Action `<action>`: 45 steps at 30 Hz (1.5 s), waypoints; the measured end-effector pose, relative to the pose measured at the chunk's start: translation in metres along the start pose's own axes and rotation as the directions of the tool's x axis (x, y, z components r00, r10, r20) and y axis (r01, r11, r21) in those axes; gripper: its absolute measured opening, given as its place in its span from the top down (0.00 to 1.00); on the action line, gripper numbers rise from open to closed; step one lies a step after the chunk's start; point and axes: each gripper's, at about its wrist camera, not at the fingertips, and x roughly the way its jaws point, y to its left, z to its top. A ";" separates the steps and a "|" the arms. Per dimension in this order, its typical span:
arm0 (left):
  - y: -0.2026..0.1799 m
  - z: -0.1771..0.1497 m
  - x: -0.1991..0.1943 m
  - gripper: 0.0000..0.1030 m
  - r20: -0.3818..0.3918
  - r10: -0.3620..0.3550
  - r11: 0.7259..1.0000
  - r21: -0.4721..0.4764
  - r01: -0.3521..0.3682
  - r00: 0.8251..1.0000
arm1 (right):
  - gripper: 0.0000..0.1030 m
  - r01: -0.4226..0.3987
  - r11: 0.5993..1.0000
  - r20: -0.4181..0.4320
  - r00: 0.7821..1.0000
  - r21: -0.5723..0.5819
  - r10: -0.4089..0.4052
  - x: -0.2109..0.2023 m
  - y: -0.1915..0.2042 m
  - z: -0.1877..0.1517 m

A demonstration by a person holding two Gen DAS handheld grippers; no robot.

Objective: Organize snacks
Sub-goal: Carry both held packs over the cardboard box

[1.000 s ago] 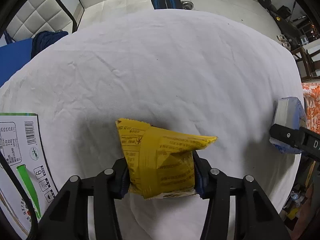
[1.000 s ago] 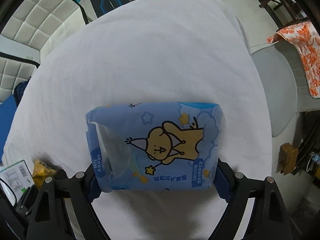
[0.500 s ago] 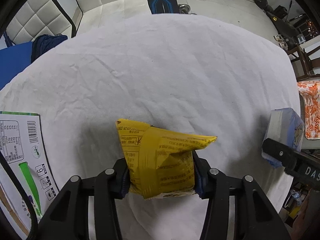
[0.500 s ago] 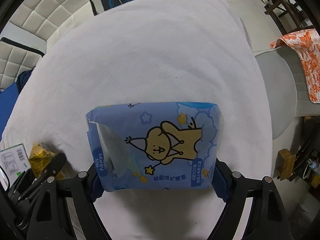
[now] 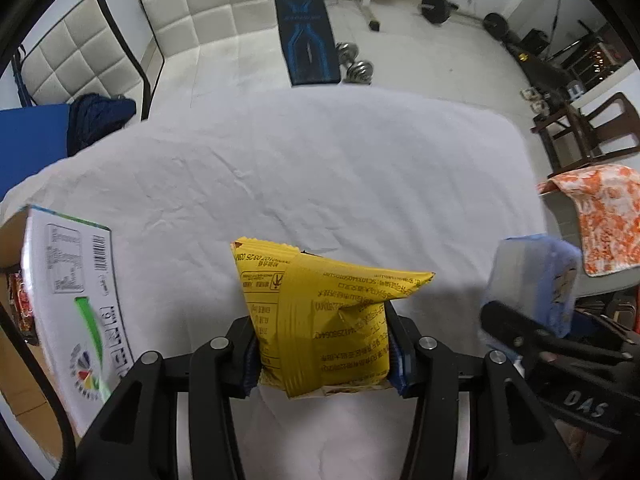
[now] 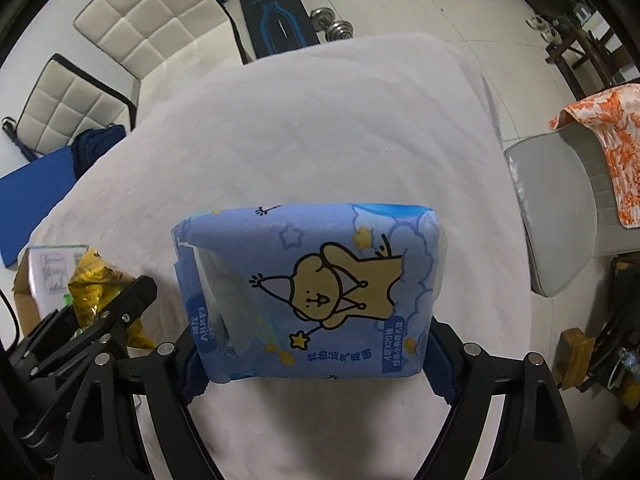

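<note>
left tongs (image 5: pixel 324 354) clamp yellow packet (image 5: pixel 320 320) | right tongs (image 6: pixel 312 364) clamp blue pack (image 6: pixel 312 296) (tablecloth (image 5: pixel 320 184) ahead bare)

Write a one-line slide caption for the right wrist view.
Right hand-held gripper holds a blue tissue pack above the white tablecloth, with the yellow snack bag at left.

The yellow packet (image 5: pixel 320 320), crinkled with dark print on its back, stands upright, pinched at its lower sides above the white tabletop (image 5: pixel 320 180). The blue pack (image 6: pixel 308 296), soft and blocky with a cartoon bear and stars, is held level to the packet's right.
</note>
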 end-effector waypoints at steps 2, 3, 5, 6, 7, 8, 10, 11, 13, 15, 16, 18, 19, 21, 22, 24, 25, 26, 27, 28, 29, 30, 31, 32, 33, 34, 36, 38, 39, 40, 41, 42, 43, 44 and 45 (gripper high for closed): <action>-0.001 -0.005 -0.016 0.55 0.026 -0.008 1.000 0.011 0.008 1.000 | 0.16 0.002 1.000 0.016 1.000 -0.013 -0.001 -0.012 0.002 -0.008; -0.002 -0.008 -0.025 0.55 0.040 -0.012 1.000 0.018 0.011 0.999 | 0.16 0.004 1.000 0.023 1.000 -0.021 -0.003 -0.018 0.004 -0.013; -0.004 -0.013 -0.039 0.56 0.062 -0.019 0.999 0.028 0.018 0.998 | 0.16 0.004 0.999 0.035 0.999 -0.034 -0.003 -0.028 0.006 -0.022; -0.004 -0.014 -0.046 0.56 0.073 -0.020 0.999 0.033 0.017 0.997 | 0.16 0.005 0.999 0.042 0.999 -0.041 -0.003 -0.031 0.000 -0.024; -0.003 -0.016 -0.052 0.56 0.085 -0.023 0.999 0.038 0.020 0.996 | 0.16 0.006 0.999 0.048 0.999 -0.046 -0.004 -0.036 0.002 -0.029; -0.003 -0.020 -0.060 0.56 0.098 -0.026 0.999 0.042 0.022 0.995 | 0.16 0.006 0.999 0.054 0.999 -0.051 -0.003 -0.042 0.004 -0.034; -0.003 -0.024 -0.069 0.56 0.110 -0.028 0.999 0.049 0.023 0.993 | 0.16 0.004 0.998 0.066 0.998 -0.060 0.000 -0.053 0.006 -0.048; -0.003 -0.027 -0.075 0.56 0.118 -0.027 0.998 0.052 0.021 0.993 | 0.16 0.004 0.998 0.073 0.997 -0.066 0.001 -0.058 0.008 -0.053; 0.000 -0.032 -0.086 0.56 0.133 -0.030 0.998 0.057 0.023 0.991 | 0.16 0.001 0.997 0.084 0.996 -0.077 0.005 -0.067 0.010 -0.064; 0.001 -0.036 -0.095 0.56 0.147 -0.029 0.998 0.058 0.021 0.989 | 0.16 -0.004 0.996 0.097 0.995 -0.088 0.013 -0.079 0.013 -0.077; 0.003 -0.039 -0.100 0.56 0.155 -0.031 0.998 0.057 0.022 0.987 | 0.16 -0.009 0.996 0.102 0.995 -0.092 0.019 -0.084 0.016 -0.082; 0.009 -0.044 -0.109 0.56 0.171 -0.036 0.998 0.050 0.028 0.985 | 0.16 -0.007 0.994 0.122 0.992 -0.109 0.020 -0.094 0.019 -0.088; 0.013 -0.045 -0.114 0.56 0.179 -0.042 0.998 0.044 0.035 0.983 | 0.16 -0.008 0.993 0.132 0.991 -0.116 0.023 -0.101 0.023 -0.093; 0.019 -0.052 -0.126 0.56 0.196 -0.047 0.999 0.034 0.041 0.979 | 0.16 -0.018 0.991 0.144 0.989 -0.129 0.037 -0.112 0.031 -0.101; 0.025 -0.053 -0.131 0.56 0.205 -0.051 0.999 0.030 0.046 0.978 | 0.16 -0.022 0.990 0.150 0.988 -0.136 0.043 -0.116 0.037 -0.105; 0.036 -0.060 -0.142 0.56 0.220 -0.054 0.998 0.023 0.050 0.974 | 0.16 -0.028 0.988 0.162 0.985 -0.149 0.052 -0.127 0.051 -0.116; 0.041 -0.064 -0.148 0.56 0.227 -0.054 0.998 0.019 0.051 0.972 | 0.16 -0.028 0.987 0.168 0.984 -0.155 0.054 -0.130 0.058 -0.120; 0.048 -0.068 -0.154 0.56 0.236 -0.055 0.998 0.017 0.053 0.970 | 0.16 -0.030 0.986 0.176 0.983 -0.162 0.059 -0.135 0.068 -0.125; 0.055 -0.073 -0.160 0.56 0.246 -0.053 0.999 0.017 0.051 0.968 | 0.16 -0.030 0.985 0.181 0.982 -0.169 0.061 -0.139 0.080 -0.130; 0.066 -0.077 -0.167 0.56 0.260 -0.043 0.999 0.019 0.039 0.965 | 0.16 -0.032 0.984 0.184 0.981 -0.173 0.064 -0.142 0.091 -0.134; 0.072 -0.080 -0.173 0.56 0.267 -0.036 0.999 0.021 0.032 0.963 | 0.16 -0.039 0.983 0.185 0.980 -0.178 0.073 -0.145 0.102 -0.139; 0.082 -0.084 -0.178 0.56 0.274 -0.029 0.999 0.021 0.024 0.961 | 0.16 -0.046 0.982 0.185 0.979 -0.185 0.081 -0.147 0.113 -0.144; 0.095 -0.088 -0.185 0.56 0.280 -0.019 1.000 0.016 0.015 0.960 | 0.16 -0.050 0.980 0.187 0.979 -0.193 0.087 -0.148 0.124 -0.148; 0.104 -0.091 -0.189 0.56 0.283 -0.014 1.000 0.013 0.011 0.959 | 0.16 -0.058 0.977 0.189 0.977 -0.205 0.098 -0.151 0.140 -0.154; 0.116 -0.095 -0.194 0.56 0.288 -0.007 1.000 0.008 0.005 0.958 | 0.16 -0.061 0.975 0.190 0.977 -0.214 0.102 -0.151 0.152 -0.157; 0.131 -0.100 -0.200 0.56 0.293 0.005 1.000 -0.001 -0.005 0.956 | 0.16 -0.063 0.972 0.189 0.976 -0.225 0.107 -0.151 0.165 -0.162; 0.152 -0.109 -0.209 0.56 0.302 0.013 1.000 -0.015 -0.009 0.953 | 0.16 -0.081 0.967 0.179 0.976 -0.243 0.127 -0.151 0.192 -0.173; 0.177 -0.117 -0.218 0.56 0.311 0.026 0.999 -0.034 -0.016 0.950 | 0.16 -0.099 0.960 0.164 0.976 -0.263 0.145 -0.147 0.218 -0.185; 0.189 -0.122 -0.221 0.56 0.312 0.029 0.999 -0.048 -0.015 0.950 | 0.16 -0.104 0.957 0.160 0.976 -0.270 0.151 -0.146 0.227 -0.189; 0.200 -0.126 -0.224 0.56 0.314 0.029 0.998 -0.061 -0.010 0.949 | 0.16 -0.108 0.954 0.154 0.976 -0.280 0.155 -0.143 0.239 -0.194; 0.211 -0.129 -0.227 0.56 0.315 0.032 0.997 -0.076 -0.009 0.949 | 0.16 -0.115 0.949 0.145 0.976 -0.293 0.163 -0.141 0.252 -0.199; 0.224 -0.134 -0.230 0.56 0.316 0.034 0.996 -0.093 -0.005 0.948 | 0.16 -0.120 0.946 0.139 0.976 -0.301 0.168 -0.138 0.263 -0.204; 0.235 -0.139 -0.233 0.56 0.317 0.037 0.994 -0.105 -0.003 0.948 | 0.16 -0.125 0.942 0.133 0.976 -0.311 0.174 -0.136 0.271 -0.207; 0.243 -0.142 -0.235 0.56 0.319 0.041 0.993 -0.114 -0.005 0.947 | 0.16 -0.129 0.938 0.126 0.976 -0.322 0.178 -0.134 0.282 -0.212; 0.253 -0.146 -0.238 0.56 0.323 0.052 0.992 -0.125 -0.012 0.945 | 0.16 -0.133 0.934 0.120 0.976 -0.331 0.182 -0.131 0.291 -0.214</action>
